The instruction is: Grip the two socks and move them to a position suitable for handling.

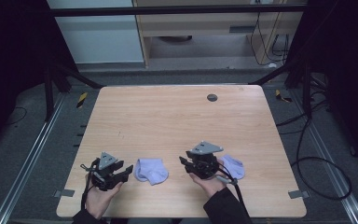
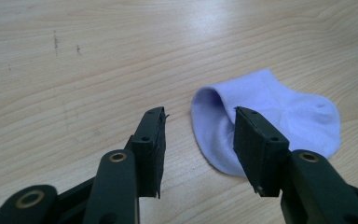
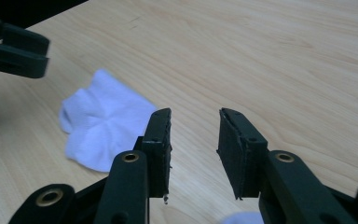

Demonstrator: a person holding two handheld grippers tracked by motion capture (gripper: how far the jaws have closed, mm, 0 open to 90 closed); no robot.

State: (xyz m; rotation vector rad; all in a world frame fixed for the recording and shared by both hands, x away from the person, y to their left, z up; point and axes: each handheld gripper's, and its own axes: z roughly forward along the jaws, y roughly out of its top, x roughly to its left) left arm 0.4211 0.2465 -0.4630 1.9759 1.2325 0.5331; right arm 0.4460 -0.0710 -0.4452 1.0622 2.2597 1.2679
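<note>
- High view, starting at the left: the left gripper (image 1: pixel 128 170) rests in the person's left hand (image 1: pixel 98 196) at about seven o'clock on the tabletop (image 1: pixel 168 116), pointing toward three o'clock. Its fingers (image 2: pixel 151 140) are spread apart with nothing between them.
- Just beyond those fingers, toward three o'clock, lies the first sock (image 1: pixel 151 170), a short pale lavender ankle sock, lying flat on the wood. In the left gripper view its open cuff faces the gripper, close to the right finger but apart from it.
- This sock looks light, soft and limp; I judge it will sag and fold wherever it is lifted, and it cannot break. The doubled cuff edge nearest the left gripper seems the best place to pinch, since it stands slightly proud of the tabletop.
- Further right, the right gripper (image 1: pixel 182 163) sits in the right hand (image 1: pixel 209 182) at about five o'clock, pointing toward nine o'clock at the first sock. Its fingers (image 3: pixel 161 140) are also spread, empty, hovering low over bare wood.
- Both forearms come in from six o'clock, the wrists low and the grippers held nearly level, aimed at each other.
- Rightmost, a second sock (image 1: pixel 233 165) of the same colour lies just behind the right gripper, partly hidden by the hand.
- At about one o'clock, well apart from everything, a small dark round cap (image 1: pixel 212 97) is set in the tabletop.
</note>
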